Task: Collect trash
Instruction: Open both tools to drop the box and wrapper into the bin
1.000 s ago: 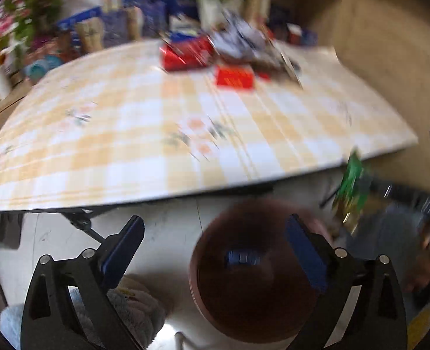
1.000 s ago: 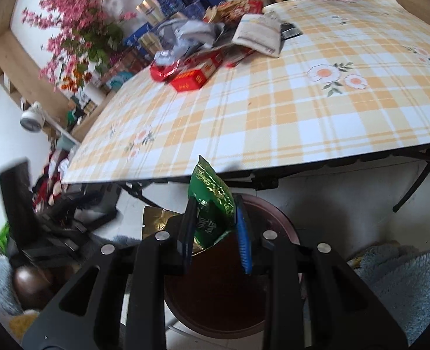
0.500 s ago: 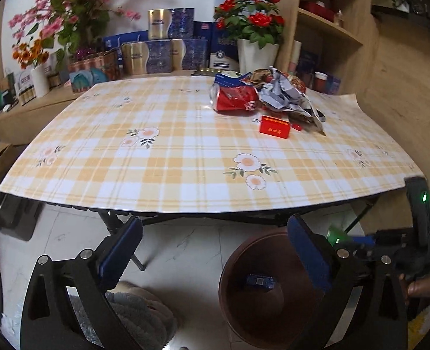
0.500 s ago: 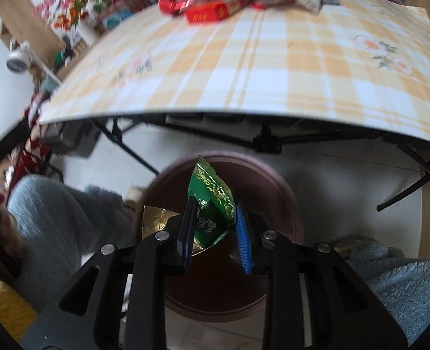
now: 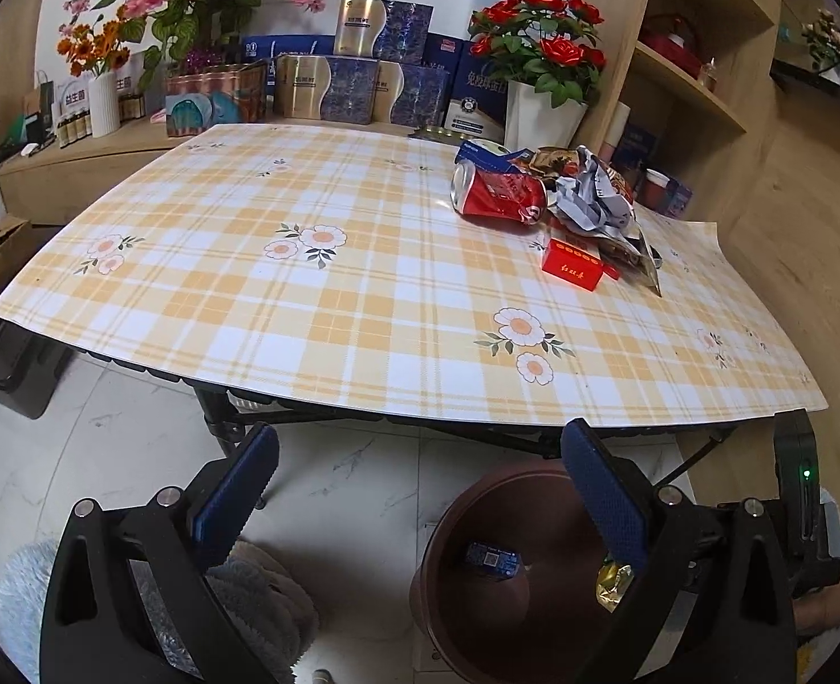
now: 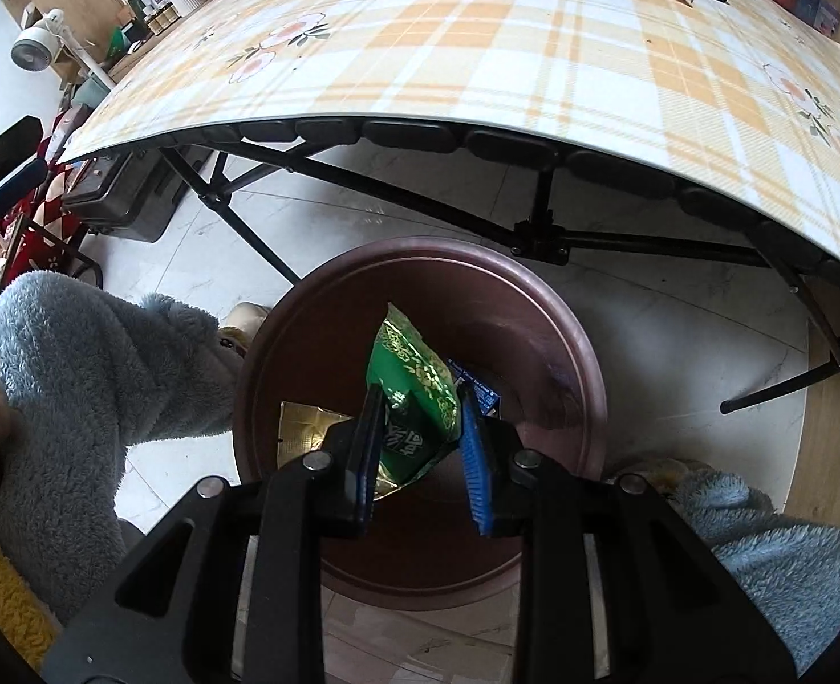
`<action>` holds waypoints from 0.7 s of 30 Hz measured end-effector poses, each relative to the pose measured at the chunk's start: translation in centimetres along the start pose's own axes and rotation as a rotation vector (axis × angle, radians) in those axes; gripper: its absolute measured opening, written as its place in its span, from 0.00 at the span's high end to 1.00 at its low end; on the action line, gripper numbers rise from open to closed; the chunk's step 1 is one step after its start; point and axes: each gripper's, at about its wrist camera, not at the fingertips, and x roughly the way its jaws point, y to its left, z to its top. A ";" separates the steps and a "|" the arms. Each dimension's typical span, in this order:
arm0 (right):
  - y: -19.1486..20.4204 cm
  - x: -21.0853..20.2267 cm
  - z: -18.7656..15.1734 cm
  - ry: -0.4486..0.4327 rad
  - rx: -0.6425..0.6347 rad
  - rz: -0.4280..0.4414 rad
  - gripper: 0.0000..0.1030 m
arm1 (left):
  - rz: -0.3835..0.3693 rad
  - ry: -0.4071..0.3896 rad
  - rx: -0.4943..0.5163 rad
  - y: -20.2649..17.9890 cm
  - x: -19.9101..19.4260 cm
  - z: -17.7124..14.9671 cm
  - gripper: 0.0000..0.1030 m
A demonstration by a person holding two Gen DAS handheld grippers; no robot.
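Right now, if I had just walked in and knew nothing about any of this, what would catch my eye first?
Probably the green snack wrapper pinched in the right gripper, held over the round brown bin on the floor, where a small blue box already lies. Next, the yellow checked table, with a heap of rubbish at its far right corner: a crushed red can, crumpled paper and a red box. The left gripper is wide open and empty.

right gripper (image 6: 420,427) clamps green wrapper (image 6: 411,393) over brown bin (image 6: 579,353).
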 end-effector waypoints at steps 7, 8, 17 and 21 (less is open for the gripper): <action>0.1 -0.2 0.3 -0.005 0.000 0.008 0.65 | 0.001 0.005 0.018 -0.4 0.0 0.0 0.06; 0.1 -0.4 0.3 -0.012 -0.001 0.010 0.61 | 0.000 0.005 0.019 -0.5 0.0 0.0 0.06; 0.4 -3.1 0.5 -0.151 -0.013 -0.031 0.08 | 0.001 0.011 0.019 -0.6 0.2 0.0 0.06; -0.4 -4.0 0.7 -0.193 0.027 -0.052 0.07 | 0.002 0.014 0.017 -0.6 0.2 -0.1 0.06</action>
